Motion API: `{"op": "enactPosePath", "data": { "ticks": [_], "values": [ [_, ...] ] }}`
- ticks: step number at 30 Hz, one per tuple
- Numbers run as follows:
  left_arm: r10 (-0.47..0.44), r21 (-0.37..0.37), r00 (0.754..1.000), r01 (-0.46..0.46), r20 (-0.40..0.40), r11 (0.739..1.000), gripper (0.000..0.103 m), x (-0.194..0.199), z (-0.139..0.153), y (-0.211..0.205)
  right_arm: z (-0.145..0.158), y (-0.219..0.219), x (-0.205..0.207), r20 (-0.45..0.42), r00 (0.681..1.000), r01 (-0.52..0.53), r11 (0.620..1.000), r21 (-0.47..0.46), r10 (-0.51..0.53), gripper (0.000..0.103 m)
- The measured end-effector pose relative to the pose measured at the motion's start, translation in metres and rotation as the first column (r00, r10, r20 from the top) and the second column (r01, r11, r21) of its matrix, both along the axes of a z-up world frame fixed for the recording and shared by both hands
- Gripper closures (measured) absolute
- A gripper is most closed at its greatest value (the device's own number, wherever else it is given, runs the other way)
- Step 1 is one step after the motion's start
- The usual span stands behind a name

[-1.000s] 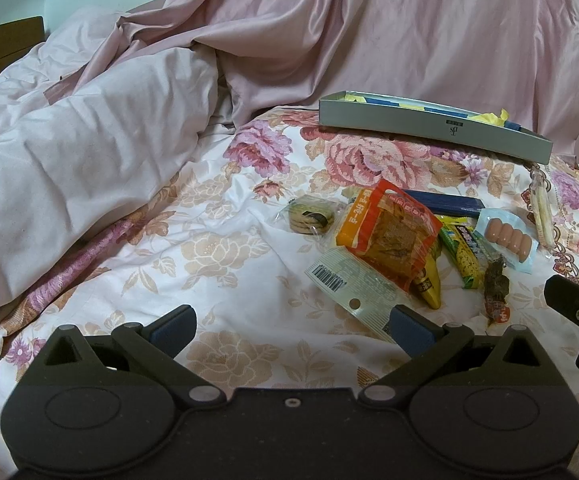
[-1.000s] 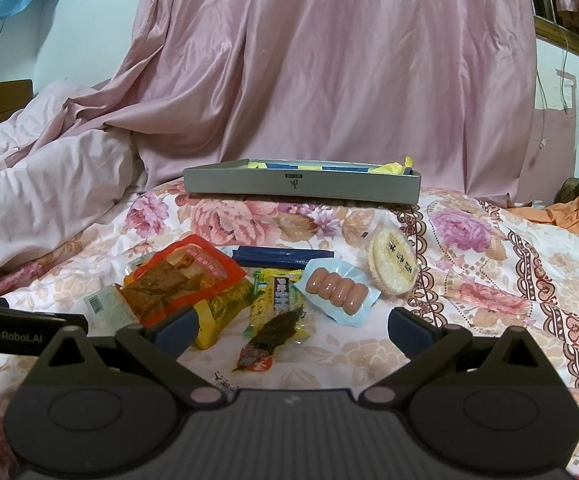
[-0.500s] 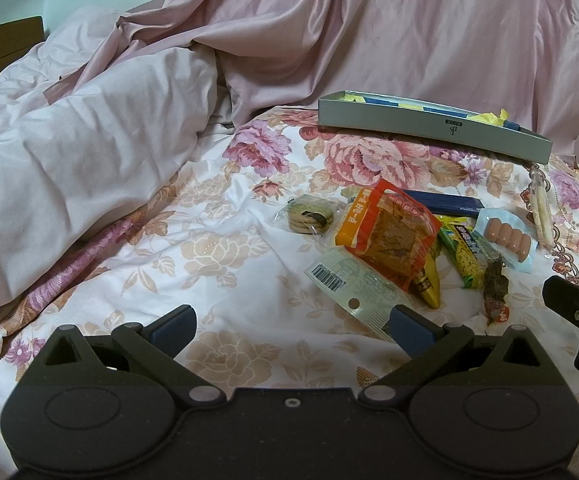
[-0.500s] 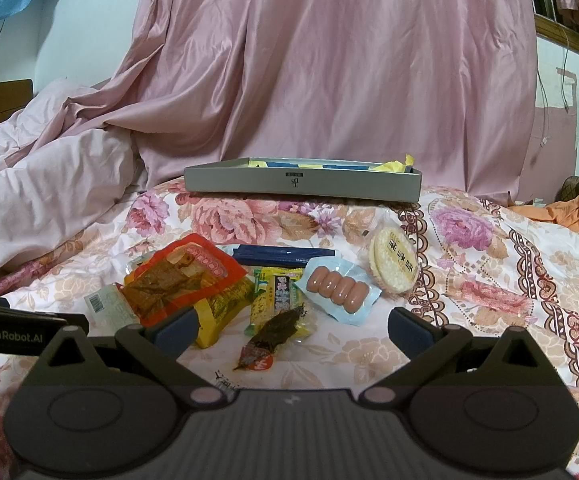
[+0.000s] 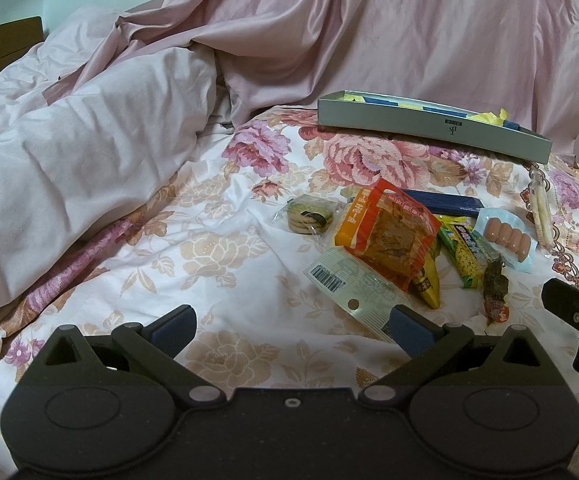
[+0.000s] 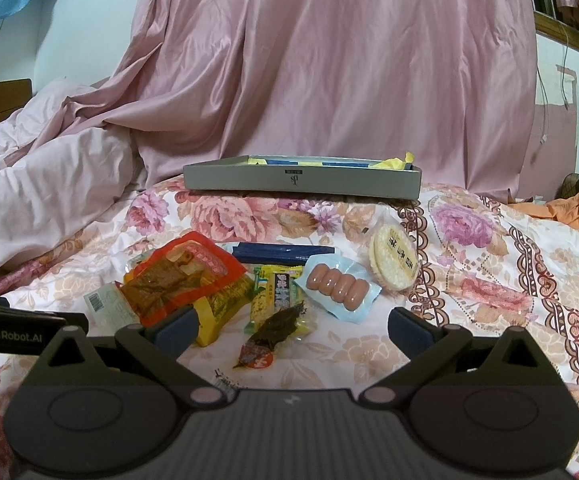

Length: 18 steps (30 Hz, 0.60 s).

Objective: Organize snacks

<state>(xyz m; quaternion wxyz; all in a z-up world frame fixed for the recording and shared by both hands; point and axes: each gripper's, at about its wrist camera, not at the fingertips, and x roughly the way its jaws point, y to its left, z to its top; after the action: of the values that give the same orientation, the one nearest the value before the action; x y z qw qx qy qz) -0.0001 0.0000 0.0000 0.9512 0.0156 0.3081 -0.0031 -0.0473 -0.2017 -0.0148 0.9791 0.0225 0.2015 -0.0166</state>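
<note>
Near 1 grey box (image 6: 301, 184): 1 sausage pack (image 6: 339, 290), 2 open tongs (image 6: 291, 326).

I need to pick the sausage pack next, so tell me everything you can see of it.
The sausage pack is a small pale blue plastic packet with a clear front showing a row of short pinkish sausages side by side. It looks sealed and lies flat on the floral bedspread, at the right of the snack pile. Its left edge meets the yellow-green packet; the round rice cracker pack sits just right of it. Neither gripper touches it.
</note>
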Motion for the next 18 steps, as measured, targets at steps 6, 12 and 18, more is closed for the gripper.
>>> {"op": "enactPosePath", "data": {
  "ticks": [6,12,18],
  "values": [
    [-0.003,0.011,1.000,0.003,0.008,1.000,0.001,0.007,0.004,0.000,-0.004,0.001,0.004,-0.044,0.999,0.002,1.000,0.022,-0.001,0.000],
    [-0.075,0.014,0.997,0.075,0.030,0.997,0.001,0.029,0.014,-0.002,-0.008,-0.007,0.021,-0.157,0.986,-0.047,0.995,0.091,0.061,0.000],
    [-0.206,0.073,0.978,0.204,0.022,0.976,0.001,0.055,0.010,-0.017,-0.019,-0.011,0.045,-0.250,0.960,-0.090,0.986,0.142,0.124,0.000]
  ]
}}
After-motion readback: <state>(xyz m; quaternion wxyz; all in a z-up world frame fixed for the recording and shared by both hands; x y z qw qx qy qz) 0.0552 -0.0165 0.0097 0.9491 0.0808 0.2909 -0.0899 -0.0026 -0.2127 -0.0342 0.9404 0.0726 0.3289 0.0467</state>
